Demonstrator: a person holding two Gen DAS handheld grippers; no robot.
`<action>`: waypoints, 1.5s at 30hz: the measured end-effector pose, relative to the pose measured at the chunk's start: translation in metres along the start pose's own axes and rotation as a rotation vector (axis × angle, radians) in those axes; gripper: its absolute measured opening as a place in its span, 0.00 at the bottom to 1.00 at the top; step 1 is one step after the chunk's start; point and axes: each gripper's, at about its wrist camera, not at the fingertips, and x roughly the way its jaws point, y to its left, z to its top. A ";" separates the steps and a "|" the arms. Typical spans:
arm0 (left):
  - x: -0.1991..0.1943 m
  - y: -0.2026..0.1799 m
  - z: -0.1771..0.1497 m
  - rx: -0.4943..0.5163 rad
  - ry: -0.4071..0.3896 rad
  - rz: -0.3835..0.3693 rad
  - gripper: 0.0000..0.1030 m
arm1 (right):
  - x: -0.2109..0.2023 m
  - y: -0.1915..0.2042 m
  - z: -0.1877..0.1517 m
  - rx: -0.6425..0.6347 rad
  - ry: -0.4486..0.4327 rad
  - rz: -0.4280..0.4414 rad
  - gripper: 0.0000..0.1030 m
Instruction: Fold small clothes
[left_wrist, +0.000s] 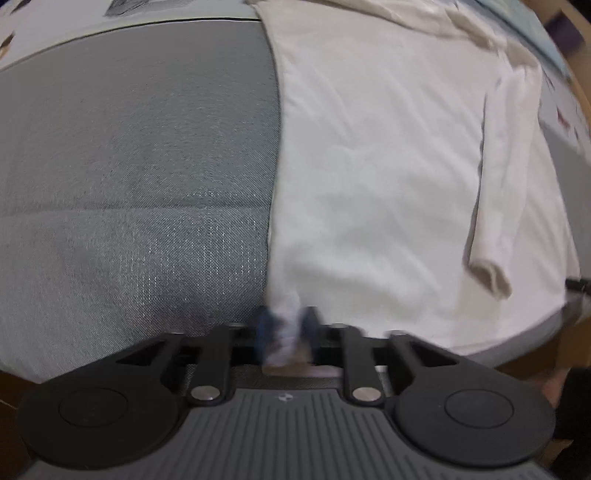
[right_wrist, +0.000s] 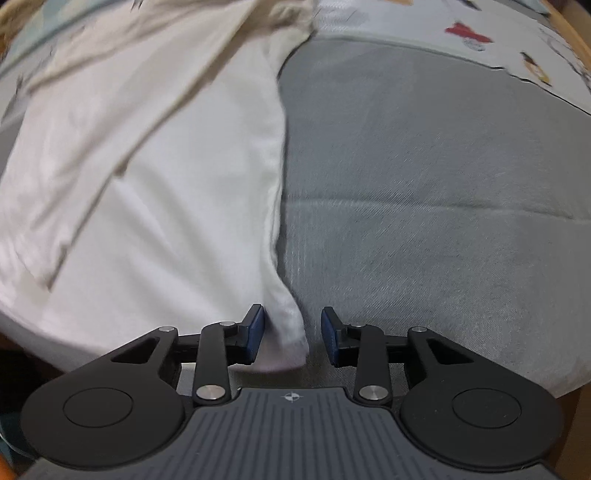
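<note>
Cloth fills both views: a white shirt (left_wrist: 376, 177) lies spread flat on a grey cushion (left_wrist: 129, 166), with one sleeve (left_wrist: 498, 192) folded across its body. Behind the cushion runs a pale printed sheet (right_wrist: 480, 40).

In the left wrist view the shirt takes the right half of the picture and its straight side edge runs down to the left gripper (left_wrist: 286, 338). The pads there are blurred, yet they stand close together with the shirt's near corner bunched between them, so the jaws are clamped on that corner.

In the right wrist view the shirt takes the left half, its side edge coming down the middle to the right gripper (right_wrist: 291, 332). The opposite near corner sits between the blue pads (right_wrist: 255, 334), just beside the left one, while a clear strip of grey cushion shows between the fabric and the other pad. These jaws stand slightly apart and do not pinch the cloth.

Both grippers point down at the shirt's near hem, one at each corner.
</note>
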 end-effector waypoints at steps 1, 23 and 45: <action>-0.001 -0.002 -0.001 0.017 -0.005 -0.009 0.06 | 0.001 0.001 0.000 -0.017 0.005 0.018 0.07; -0.026 -0.006 0.017 -0.001 -0.170 -0.041 0.18 | -0.049 0.029 0.039 0.120 -0.287 0.185 0.19; -0.012 -0.069 0.093 0.024 -0.313 -0.008 0.18 | -0.004 0.091 0.088 0.074 -0.233 0.270 0.01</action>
